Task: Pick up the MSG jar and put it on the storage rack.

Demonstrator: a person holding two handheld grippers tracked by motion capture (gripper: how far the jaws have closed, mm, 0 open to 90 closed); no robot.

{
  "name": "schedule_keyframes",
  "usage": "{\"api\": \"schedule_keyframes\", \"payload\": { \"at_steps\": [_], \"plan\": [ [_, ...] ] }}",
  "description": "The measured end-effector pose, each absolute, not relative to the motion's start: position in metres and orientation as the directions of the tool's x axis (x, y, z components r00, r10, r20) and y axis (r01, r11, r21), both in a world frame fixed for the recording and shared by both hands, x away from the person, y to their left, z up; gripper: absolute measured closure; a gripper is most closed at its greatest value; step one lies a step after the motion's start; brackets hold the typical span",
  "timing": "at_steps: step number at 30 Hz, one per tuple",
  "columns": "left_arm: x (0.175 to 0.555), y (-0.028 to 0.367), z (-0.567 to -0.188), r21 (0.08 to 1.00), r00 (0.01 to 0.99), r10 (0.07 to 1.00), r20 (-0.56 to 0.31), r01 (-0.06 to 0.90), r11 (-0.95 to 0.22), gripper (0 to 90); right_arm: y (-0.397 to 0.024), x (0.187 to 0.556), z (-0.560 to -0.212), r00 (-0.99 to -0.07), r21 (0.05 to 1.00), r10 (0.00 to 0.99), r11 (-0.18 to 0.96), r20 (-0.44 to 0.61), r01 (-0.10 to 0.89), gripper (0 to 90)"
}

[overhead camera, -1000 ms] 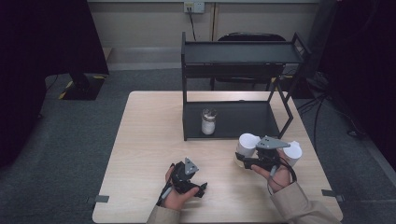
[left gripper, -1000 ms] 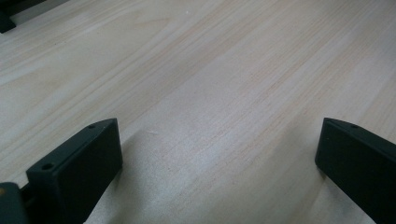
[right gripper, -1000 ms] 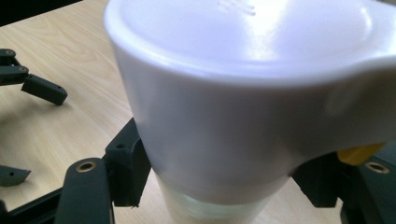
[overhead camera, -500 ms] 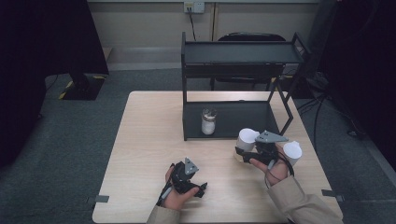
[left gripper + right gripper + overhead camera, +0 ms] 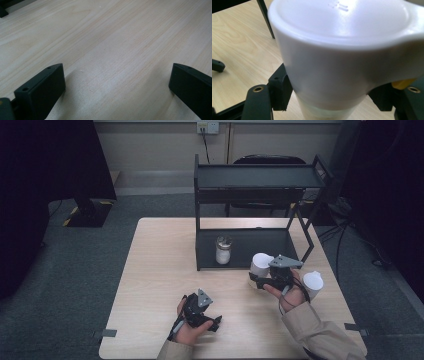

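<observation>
Grey carpet is seen around a pale wooden table [image 5: 155, 270], on whose far half a black two-level rack [image 5: 255, 177] is set, with a chair and a wall socket behind it. On the rack's lower shelf a small glass jar [image 5: 223, 250] with white contents is placed upright, well apart from both hands. At the near right of the table, a white container [image 5: 261, 265] with a smooth white lid is clamped between the jaws of the right gripper [image 5: 257, 281], which is held in a hand with a tan sleeve; in the right gripper view the container [image 5: 342, 55] is seen very close, its lower body pressed between the two black jaws and its base just above or on the wood (which of the two cannot be told). The container is positioned just in front of the rack's lower shelf, near its right front post. A second white container [image 5: 313, 282] is stood on the table just beside the right hand, on its outer side. At the near middle of the table the left gripper [image 5: 216, 322] is rested low over the wood; in the left gripper view its jaws are spread wide, with bare tabletop [image 5: 112, 50] between them and nothing gripped.
</observation>
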State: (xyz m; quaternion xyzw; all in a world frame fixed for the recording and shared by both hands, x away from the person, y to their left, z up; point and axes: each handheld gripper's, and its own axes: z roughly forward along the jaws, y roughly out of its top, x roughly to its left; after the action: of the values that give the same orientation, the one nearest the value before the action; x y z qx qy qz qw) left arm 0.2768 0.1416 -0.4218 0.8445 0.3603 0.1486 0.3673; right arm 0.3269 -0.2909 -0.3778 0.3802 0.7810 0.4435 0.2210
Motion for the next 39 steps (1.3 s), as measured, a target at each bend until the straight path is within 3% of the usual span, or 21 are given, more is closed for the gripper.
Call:
{"api": "schedule_keyframes", "payload": {
  "at_steps": [20, 39],
  "plan": [
    [0.277, 0.142, -0.422, 0.728, 0.696, 0.718, -0.014, 0.499, -0.470, 0.0, -0.269, 0.351, -0.374, -0.602, 0.861, 0.798, 0.332, -0.038, 0.385, 30.7],
    [0.277, 0.142, -0.422, 0.727, 0.696, 0.717, -0.014, 0.499, -0.471, 0.0, -0.266, 0.377, -0.371, -0.534, 0.873, 0.846, 0.254, 0.010, 0.417, 30.7]
  ]
}}
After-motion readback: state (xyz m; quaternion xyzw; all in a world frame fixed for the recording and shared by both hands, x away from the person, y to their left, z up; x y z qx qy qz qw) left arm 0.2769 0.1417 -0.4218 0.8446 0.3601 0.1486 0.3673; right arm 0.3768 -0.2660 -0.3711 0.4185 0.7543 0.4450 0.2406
